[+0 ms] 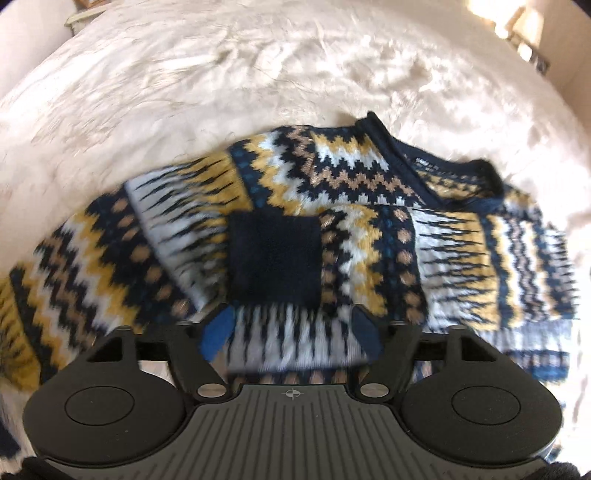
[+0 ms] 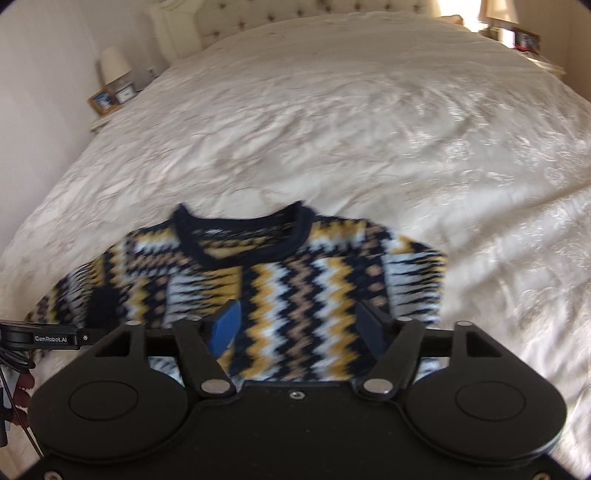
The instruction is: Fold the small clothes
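A small knitted sweater (image 1: 332,221) in navy, mustard, white and tan zigzags lies flat on a cream quilted bed (image 1: 221,81), and both pairs of tongs hang over its near edge. The left tongs (image 1: 291,330) stand open, their blue-padded fingers (image 1: 218,332) spread wide to either side of a white-and-navy band of knit, with nothing pinched between them; whether the pads touch the cloth cannot be told. Straight ahead of these tongs sits a plain navy cuff (image 1: 273,256), the end of a sleeve folded across the sweater's body, and beyond it, ahead and to the right, the dark ribbed collar (image 1: 424,162) curls open. Another patterned sleeve trails off to the left of the tongs. In the right wrist view the right tongs (image 2: 299,325) are likewise open, fingers (image 2: 225,326) apart over the sweater (image 2: 288,280), its hem just in front of them and its collar (image 2: 240,236) directly ahead at the far end. To the left of the right tongs, a black bar of the other tool (image 2: 55,338) reaches in above the sweater's edge. Far ahead and to the left, past the bed (image 2: 369,129), stand a white lamp (image 2: 114,64) and a framed picture (image 2: 105,99) on a bedside stand, with a tufted headboard (image 2: 295,9) at the far end.
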`<state>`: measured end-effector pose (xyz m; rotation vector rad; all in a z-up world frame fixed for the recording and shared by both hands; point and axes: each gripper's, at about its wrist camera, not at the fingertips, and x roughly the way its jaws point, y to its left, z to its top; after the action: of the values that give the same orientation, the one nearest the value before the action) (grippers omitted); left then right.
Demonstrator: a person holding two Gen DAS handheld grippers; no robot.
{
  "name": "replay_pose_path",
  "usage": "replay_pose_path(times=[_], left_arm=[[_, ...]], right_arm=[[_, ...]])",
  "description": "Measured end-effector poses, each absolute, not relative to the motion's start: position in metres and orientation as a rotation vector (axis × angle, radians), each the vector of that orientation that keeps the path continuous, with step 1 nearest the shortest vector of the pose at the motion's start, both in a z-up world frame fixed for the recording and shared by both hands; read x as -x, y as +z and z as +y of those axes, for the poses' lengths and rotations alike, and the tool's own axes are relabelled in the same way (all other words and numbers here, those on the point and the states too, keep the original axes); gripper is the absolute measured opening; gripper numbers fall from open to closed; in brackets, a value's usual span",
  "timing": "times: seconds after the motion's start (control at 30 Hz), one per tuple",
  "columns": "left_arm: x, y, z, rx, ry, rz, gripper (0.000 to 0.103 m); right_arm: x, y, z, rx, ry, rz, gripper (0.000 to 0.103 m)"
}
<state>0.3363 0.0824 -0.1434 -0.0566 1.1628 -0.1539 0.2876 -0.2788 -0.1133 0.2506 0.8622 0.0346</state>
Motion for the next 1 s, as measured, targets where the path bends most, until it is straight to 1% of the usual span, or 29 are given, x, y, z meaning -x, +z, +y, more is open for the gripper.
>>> replay_pose_path(times=[0.07, 0.2, 0.37, 0.5, 0.7, 0.87, 1.0], left_arm=[[-0.318, -0.137, 0.099, 0.100, -0.140, 1.151, 0.076], [-0.274, -0.128, 0.137, 0.142, -0.047, 1.114, 0.077], [-0.231, -0.124, 0.191, 0.170, 0.071, 1.078, 0.077], [-0.211, -0.117, 0.225, 0.185, 0.150, 1.044, 0.078], [-0.206, -0.122, 0.269, 0.196, 0.232, 1.052, 0.078], [-0.217, -0.137, 0.286, 0.079, 0.234, 1.074, 0.078], [-0.230, -0.145, 0.297, -0.091, 0.266, 1.107, 0.078]], right_arm=[[-0.283, -0.110, -0.267, -0.250, 0.063, 0.861, 0.077], [-0.276, -0.105, -0.238, -0.228, 0.129, 0.866, 0.082], [-0.272, -0.103, -0.199, -0.191, 0.201, 0.892, 0.082], [-0.267, -0.099, -0.169, -0.158, 0.251, 0.900, 0.083], [-0.261, -0.096, -0.133, -0.122, 0.303, 0.914, 0.083], [-0.255, -0.094, -0.110, -0.112, 0.316, 0.928, 0.083], [-0.250, -0.092, -0.096, -0.105, 0.314, 0.935, 0.083]])
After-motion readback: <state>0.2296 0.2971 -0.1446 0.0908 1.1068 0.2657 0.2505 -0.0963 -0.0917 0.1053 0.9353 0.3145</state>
